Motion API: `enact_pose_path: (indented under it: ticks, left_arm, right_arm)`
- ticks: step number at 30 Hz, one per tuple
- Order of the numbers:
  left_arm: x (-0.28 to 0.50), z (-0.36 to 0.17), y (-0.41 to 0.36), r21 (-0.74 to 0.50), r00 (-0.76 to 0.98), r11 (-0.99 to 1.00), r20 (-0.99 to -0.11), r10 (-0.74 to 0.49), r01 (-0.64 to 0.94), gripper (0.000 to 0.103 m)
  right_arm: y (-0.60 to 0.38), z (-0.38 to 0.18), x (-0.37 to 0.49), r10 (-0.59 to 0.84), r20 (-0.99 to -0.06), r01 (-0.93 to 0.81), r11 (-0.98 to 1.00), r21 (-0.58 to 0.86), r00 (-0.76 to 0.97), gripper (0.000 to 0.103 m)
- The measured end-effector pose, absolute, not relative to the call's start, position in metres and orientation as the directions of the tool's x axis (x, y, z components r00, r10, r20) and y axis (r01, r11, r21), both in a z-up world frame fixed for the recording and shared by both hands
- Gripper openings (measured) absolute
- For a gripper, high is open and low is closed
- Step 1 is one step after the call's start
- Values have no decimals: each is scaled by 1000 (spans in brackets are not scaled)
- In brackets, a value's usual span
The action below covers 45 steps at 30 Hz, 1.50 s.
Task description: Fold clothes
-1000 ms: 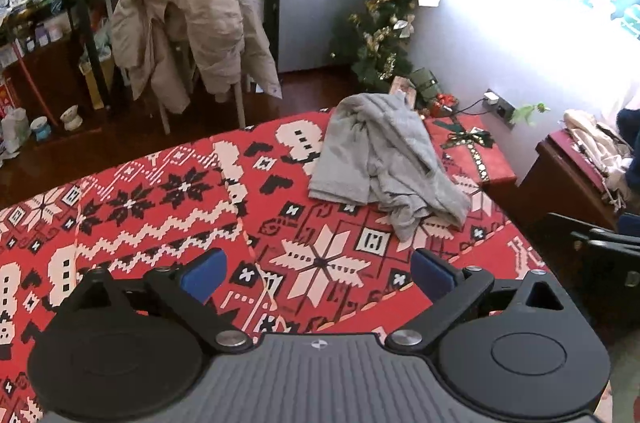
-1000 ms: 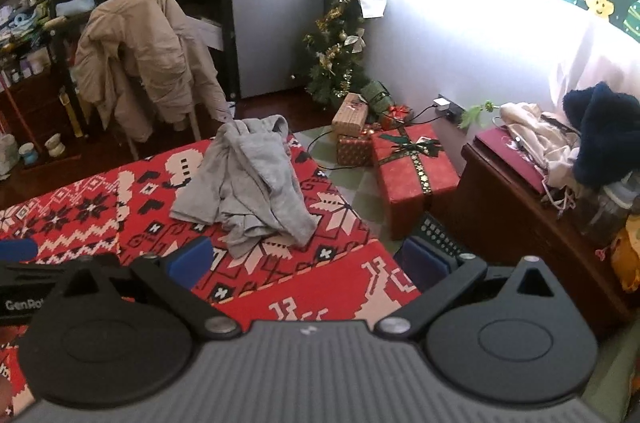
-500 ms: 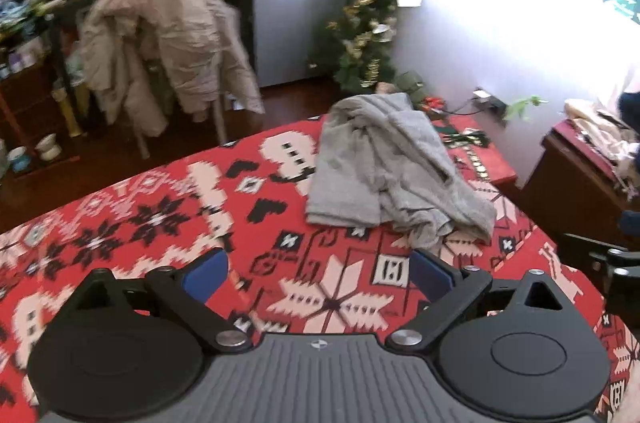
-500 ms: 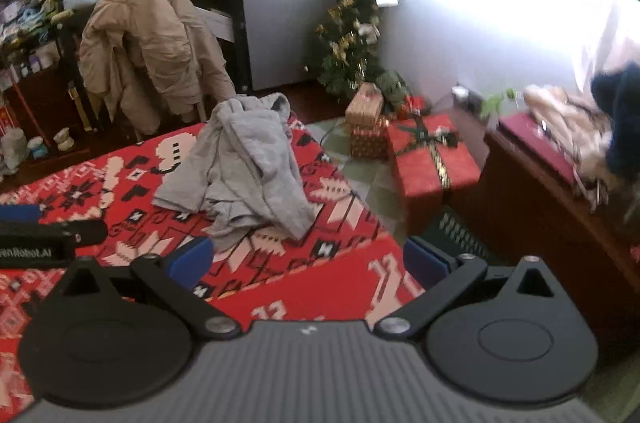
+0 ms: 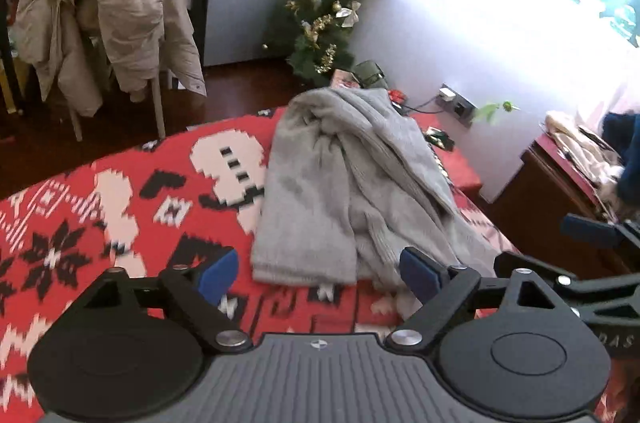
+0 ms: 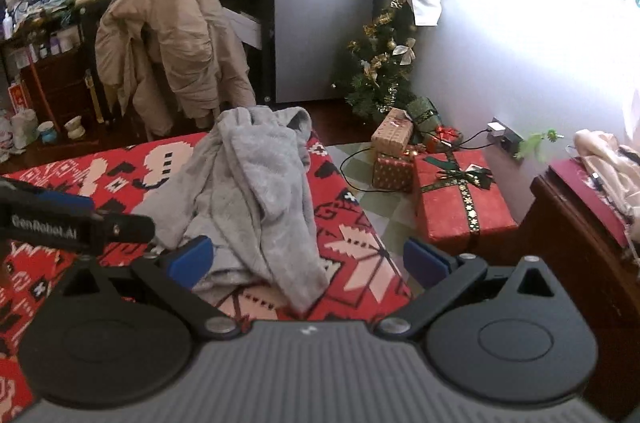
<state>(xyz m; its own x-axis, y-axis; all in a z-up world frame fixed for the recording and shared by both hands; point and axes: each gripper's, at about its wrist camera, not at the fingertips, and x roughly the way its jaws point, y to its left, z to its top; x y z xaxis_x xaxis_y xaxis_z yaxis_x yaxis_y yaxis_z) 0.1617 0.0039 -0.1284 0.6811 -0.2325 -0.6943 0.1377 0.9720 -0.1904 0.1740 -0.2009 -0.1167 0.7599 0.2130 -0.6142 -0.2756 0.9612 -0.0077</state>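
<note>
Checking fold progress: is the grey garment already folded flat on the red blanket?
No, the grey garment lies crumpled in a loose heap on the red blanket.

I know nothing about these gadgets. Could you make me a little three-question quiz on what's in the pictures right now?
1. True or false: the crumpled grey fleece garment is already neatly folded.
2. What lies under that garment? A) a bare wooden floor B) a red, white and black patterned blanket C) a green rug
3. Fill in: the left gripper and the right gripper each have their blue-padded jaws ____ and grip nothing.

Key:
1. False. It lies in a rumpled heap.
2. B.
3. Open. The grey garment shows in the gap between each pair of pads, but I see no pad closed on it.
</note>
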Motion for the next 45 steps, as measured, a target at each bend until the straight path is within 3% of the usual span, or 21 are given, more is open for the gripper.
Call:
enact_pose_path:
  ticks: [4,9,11,12,13,15,17,23,30,38,45]
  left_arm:
    - [178,-138,1,-186,671,975,-709,-216,118,81]
    - [192,-151,1,-190,646,977,-734,-209,100,59]
    - [192,-151,-2,-172,659,979,-726,-199,107,43]
    - [192,-151,-3,-176,661,978,-723,-203,109,30]
    - [192,-150,-3,-180,663,977,-720,-208,111,23]
    - [188,-144,-6,-163,681,982,-708,-186,99,16]
    - [180,-135,-5,-154,704,984,-690,-169,86,15]
    - [136,-90,26,-215,764,976,-624,-164,35,14]
    - [34,-50,71,-183,793,983,-602,-89,-29,14]
    - [-102,-40,126,-191,794,968,-608,14,-164,13]
    - [-188,-50,159,-281,779,907,-622,76,-313,13]
  right_arm:
    - [-197,-130,202,236,-621,-276,961,33,747,101]
    - [-184,-144,231,267,-639,-298,953,61,721,87]
    - [-178,-148,239,277,-640,-302,950,74,717,82]
    - [-175,-150,242,288,-644,-310,947,83,709,74]
    - [-171,-153,245,294,-655,-318,944,85,696,52]
    - [-163,-159,249,306,-676,-335,938,91,671,20]
    - [-155,-159,247,308,-672,-346,935,81,674,14]
    - [-147,-126,220,377,-625,-400,910,111,684,11]
    - [-135,-77,148,527,-590,-522,829,199,612,11]
    - [-87,-53,21,645,-597,-663,710,238,477,12]
    - [-49,-45,-88,705,-622,-737,611,289,341,12]
